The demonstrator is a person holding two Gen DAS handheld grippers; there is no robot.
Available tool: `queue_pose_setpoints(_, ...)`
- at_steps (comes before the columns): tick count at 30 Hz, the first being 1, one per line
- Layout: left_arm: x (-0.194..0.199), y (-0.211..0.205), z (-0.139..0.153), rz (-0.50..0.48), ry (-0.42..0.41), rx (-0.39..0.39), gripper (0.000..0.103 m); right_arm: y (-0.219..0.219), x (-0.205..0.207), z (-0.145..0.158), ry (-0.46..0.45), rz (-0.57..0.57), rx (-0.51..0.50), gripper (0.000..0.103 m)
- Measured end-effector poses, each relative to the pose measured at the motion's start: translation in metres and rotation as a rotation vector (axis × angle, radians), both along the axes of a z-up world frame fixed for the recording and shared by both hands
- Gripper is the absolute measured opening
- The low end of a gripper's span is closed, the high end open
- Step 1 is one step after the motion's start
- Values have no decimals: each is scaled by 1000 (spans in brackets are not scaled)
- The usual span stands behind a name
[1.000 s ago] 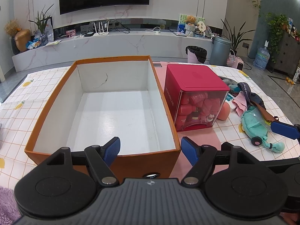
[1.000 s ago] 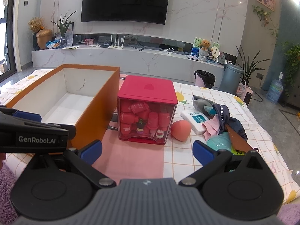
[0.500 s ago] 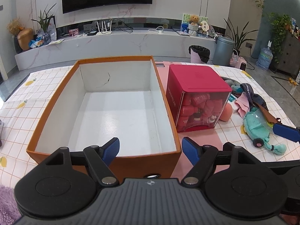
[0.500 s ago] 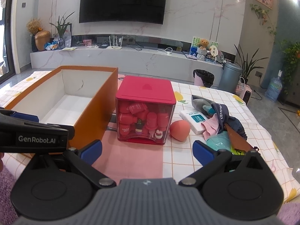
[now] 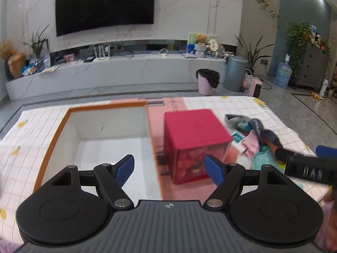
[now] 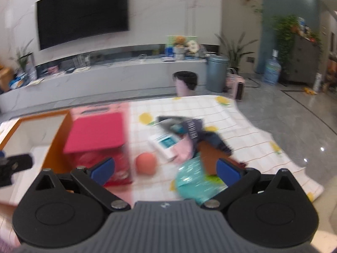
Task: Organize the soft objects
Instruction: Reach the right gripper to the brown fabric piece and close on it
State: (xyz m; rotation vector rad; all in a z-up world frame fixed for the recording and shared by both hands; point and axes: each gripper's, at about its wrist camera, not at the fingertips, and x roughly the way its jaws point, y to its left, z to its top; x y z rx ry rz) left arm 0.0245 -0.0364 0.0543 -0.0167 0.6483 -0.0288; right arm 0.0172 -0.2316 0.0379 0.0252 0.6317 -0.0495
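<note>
Both tools gape wide, holding nothing: left tool (image 5: 169,167), right tool (image 6: 165,171). Landmark: red box (image 6: 95,135). Orange box (image 5: 109,139) touches its left. Peach ball (image 6: 146,163), clothes (image 6: 189,139) and teal toy (image 6: 192,182) lie to its right on the bench (image 6: 252,135).

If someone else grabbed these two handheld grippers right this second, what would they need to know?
Left gripper: open, holding nothing, above the near end of the orange box.
Right gripper: open, holding nothing, aimed at the soft pile.
Things: the box shows nothing inside. Beside the red cube lie a peach ball, a teal plush and pink and dark cloth.
Done: nothing packed.
Left: likely move each soft item into the box.
</note>
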Motion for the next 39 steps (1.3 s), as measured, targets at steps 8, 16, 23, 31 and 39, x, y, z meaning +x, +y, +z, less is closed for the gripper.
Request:
queue_pose_setpoints(8,26,-55,-4,-187,13,8,89,-71,84,5,239,19,117,101)
queue_pose_setpoints(16,33,-103,-51,-384,-10,36,89,-103,172,-69,491,-27,106,100)
queue_pose_setpoints(23,42,-109,-76,-416,10,33,89,-124,194,-108,550,-81,175,91)
queue_pose_setpoints(31,51,-104,-89,-412,-11,-21,89,-132,193,-101,493,-79,226,72)
queue_pose_setpoints(39,56,-104,-98,-414,34,-43,89,-144,188,-102,481,-88,333,42)
